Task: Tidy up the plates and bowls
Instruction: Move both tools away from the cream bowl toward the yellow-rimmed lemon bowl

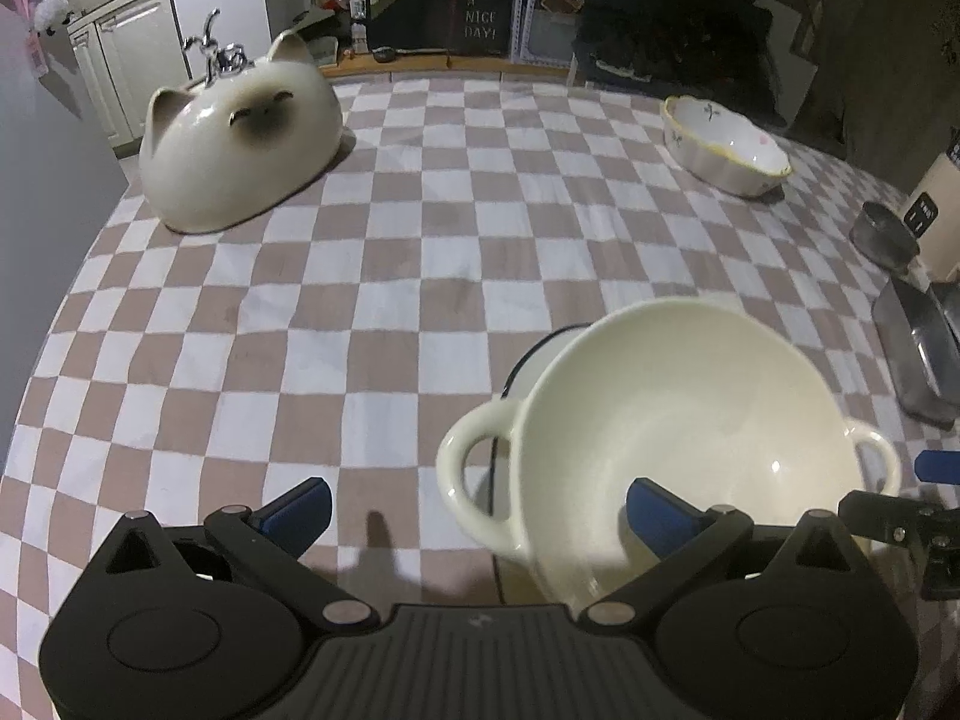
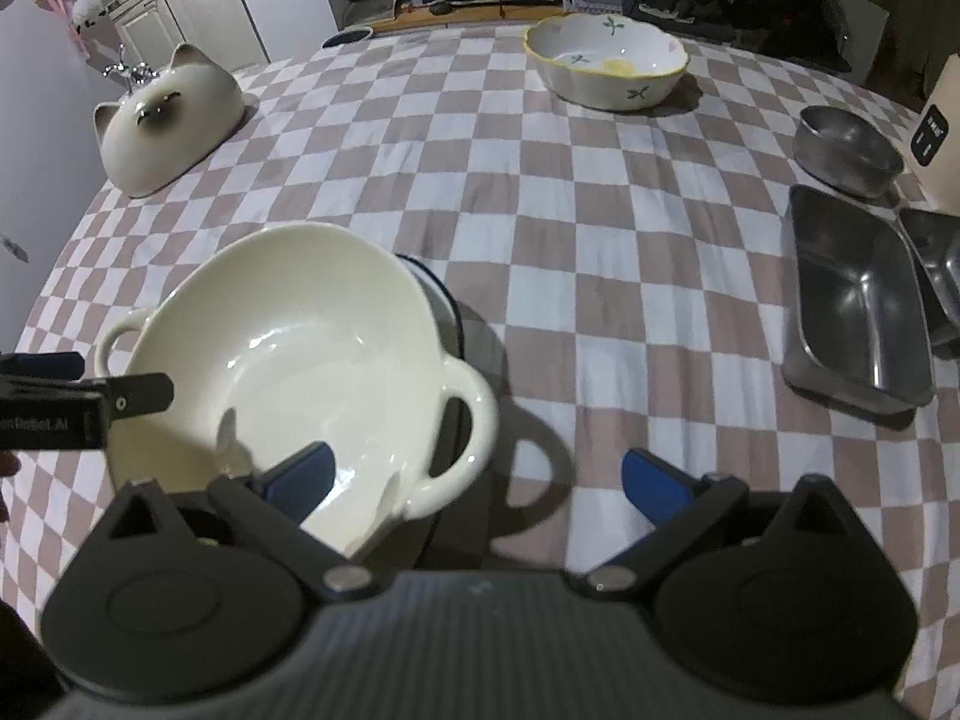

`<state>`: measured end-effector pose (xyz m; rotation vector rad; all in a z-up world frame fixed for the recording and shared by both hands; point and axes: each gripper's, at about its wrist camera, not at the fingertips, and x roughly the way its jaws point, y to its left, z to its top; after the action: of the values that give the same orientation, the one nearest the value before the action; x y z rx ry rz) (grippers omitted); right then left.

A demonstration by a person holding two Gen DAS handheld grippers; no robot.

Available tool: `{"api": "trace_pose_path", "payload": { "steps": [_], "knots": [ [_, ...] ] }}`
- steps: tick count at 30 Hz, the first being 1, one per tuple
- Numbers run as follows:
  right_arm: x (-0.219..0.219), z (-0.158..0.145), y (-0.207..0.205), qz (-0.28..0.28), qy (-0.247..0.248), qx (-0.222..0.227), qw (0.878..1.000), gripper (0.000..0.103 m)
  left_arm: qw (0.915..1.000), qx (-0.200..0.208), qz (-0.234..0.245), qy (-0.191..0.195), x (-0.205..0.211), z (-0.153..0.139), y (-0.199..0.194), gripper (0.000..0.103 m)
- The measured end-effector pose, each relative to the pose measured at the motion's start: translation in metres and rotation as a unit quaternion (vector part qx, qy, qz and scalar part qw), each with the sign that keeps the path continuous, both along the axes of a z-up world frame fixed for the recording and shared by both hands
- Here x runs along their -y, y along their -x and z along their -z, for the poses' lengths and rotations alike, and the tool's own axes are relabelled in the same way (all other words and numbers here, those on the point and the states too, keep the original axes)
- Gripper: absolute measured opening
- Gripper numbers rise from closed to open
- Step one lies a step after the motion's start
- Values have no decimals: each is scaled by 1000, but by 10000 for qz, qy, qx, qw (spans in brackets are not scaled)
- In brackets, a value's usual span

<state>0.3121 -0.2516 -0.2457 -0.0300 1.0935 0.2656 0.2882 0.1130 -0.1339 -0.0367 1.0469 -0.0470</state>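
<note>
Jaws of both grippers stand released, spread wide with nothing pressed between the blue pads. The left gripper (image 1: 477,510) hovers over the checked cloth of the desk (image 1: 390,276); its left pad lies over bare cloth, while its right pad sits in front of the near wall of the cream two-handled bowl (image 1: 660,420), whose left loop handle falls between the jaws. Whether that pad touches the bowl cannot be told. Far ahead and to the left of these jaws rests the cat-faced bowl (image 1: 240,144), upside down; far ahead and to the right stands the flowered bowl (image 1: 726,147) with a yellow rim. The cream bowl is tilted and rests on a white dish with a dark rim (image 2: 441,303), which shows just behind it. The right gripper (image 2: 477,480) hovers at the bowl's other side: its left pad lies over the near rim of the bowl, the right loop handle falls between the jaws, and the right pad is over bare cloth. To the right of these jaws lies a rectangular metal tray (image 2: 858,312), and beyond it a round metal bowl (image 2: 846,150).
</note>
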Motion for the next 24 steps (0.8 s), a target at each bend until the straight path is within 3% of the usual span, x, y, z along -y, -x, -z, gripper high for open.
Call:
{"api": "trace_pose_path", "payload": {
  "steps": [11,19,24],
  "knots": [
    [35,-34,-9,266,-246,569,9977,103,9993,376,-10,-82,37,-23,-10,103],
    [80,-41,-33,711,-344,837,9934,103,9974,710,131,-7,87,-33,-25,103],
    [111,-40,-60,934,-409,1288,9864,103,9950,1001,6,-21,113,-34,-42,103]
  ]
}}
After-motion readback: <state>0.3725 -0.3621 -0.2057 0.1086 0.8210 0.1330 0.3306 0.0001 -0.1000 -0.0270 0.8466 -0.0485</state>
